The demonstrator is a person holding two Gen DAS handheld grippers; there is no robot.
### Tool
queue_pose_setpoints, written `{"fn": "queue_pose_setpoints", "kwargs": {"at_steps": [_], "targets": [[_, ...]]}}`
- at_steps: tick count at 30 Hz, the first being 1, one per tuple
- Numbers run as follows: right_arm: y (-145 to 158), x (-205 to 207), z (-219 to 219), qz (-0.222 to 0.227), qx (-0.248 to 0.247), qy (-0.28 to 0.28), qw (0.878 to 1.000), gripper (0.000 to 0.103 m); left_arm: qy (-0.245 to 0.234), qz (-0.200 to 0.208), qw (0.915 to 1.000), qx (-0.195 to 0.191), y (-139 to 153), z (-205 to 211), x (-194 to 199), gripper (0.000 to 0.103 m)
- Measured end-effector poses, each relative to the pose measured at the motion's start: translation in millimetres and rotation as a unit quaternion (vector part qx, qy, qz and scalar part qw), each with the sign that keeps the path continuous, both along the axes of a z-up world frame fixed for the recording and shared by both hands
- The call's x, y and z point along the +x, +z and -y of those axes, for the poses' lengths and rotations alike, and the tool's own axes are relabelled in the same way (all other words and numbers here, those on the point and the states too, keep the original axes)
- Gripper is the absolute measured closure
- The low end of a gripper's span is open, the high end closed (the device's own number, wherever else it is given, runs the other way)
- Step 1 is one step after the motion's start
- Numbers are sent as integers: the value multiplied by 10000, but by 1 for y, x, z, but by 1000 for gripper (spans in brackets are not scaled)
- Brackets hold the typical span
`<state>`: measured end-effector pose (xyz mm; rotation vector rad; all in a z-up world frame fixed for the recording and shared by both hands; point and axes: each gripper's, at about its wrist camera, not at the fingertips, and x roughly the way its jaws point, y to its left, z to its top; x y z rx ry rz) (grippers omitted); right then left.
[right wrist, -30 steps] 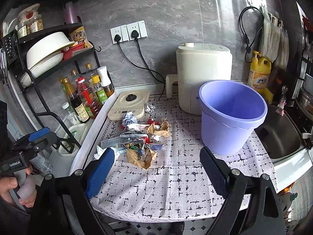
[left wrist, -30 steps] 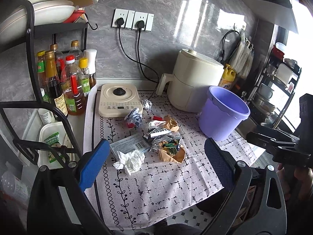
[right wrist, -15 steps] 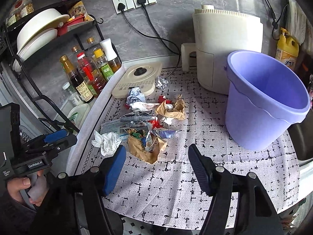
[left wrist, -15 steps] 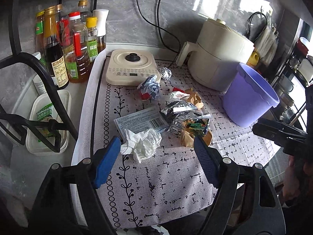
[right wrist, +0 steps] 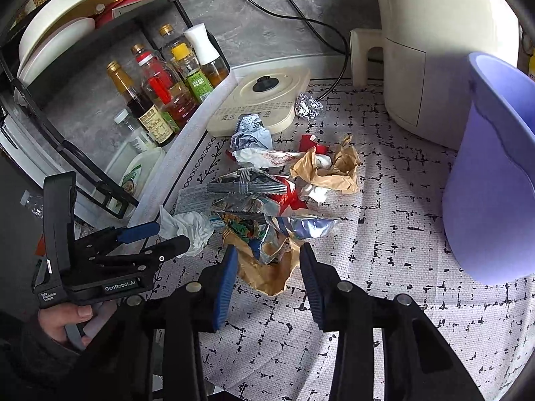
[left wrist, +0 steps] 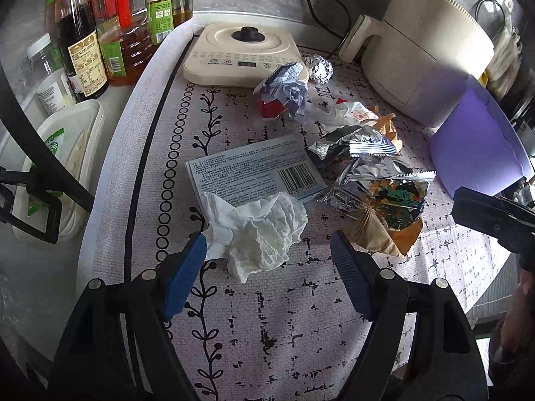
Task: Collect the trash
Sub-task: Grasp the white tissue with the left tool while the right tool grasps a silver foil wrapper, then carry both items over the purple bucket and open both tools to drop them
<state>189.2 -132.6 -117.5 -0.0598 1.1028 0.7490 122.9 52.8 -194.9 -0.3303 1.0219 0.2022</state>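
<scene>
The right gripper [right wrist: 267,264] stands open, its blue-padded fingers [right wrist: 225,284] straddling a crumpled brown paper bag [right wrist: 271,275] stuffed with shiny foil wrappers [right wrist: 267,230]. Left of the fingers, the left gripper [right wrist: 160,234] brackets a crumpled white tissue [right wrist: 187,225], jaws apart. Well right of the fingers stands a lavender plastic bucket [right wrist: 491,180].

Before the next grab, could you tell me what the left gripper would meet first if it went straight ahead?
Most likely the crumpled white tissue, which sits between the left gripper's open fingers; the flat box lies just beyond.
</scene>
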Motion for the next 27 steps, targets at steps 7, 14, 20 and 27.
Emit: {"fn": "queue_pose_setpoints", "kwargs": {"at_steps": [7, 14, 20, 27], "targets": [[-10, 14, -17, -54, -11, 198, 9998, 66, 134, -437, 9989, -108, -23, 2, 9, 58], [-14, 20, -30, 56, -70, 494, 9987, 93, 112, -284, 9995, -73, -13, 4, 2, 88], [0, 11, -28, 198, 221, 596, 9978, 101, 149, 113, 9998, -64, 11, 4, -14, 89], [33, 0, -18, 498, 412, 334, 9973, 101, 60, 641, 9979, 19, 46, 4, -38, 89]]}}
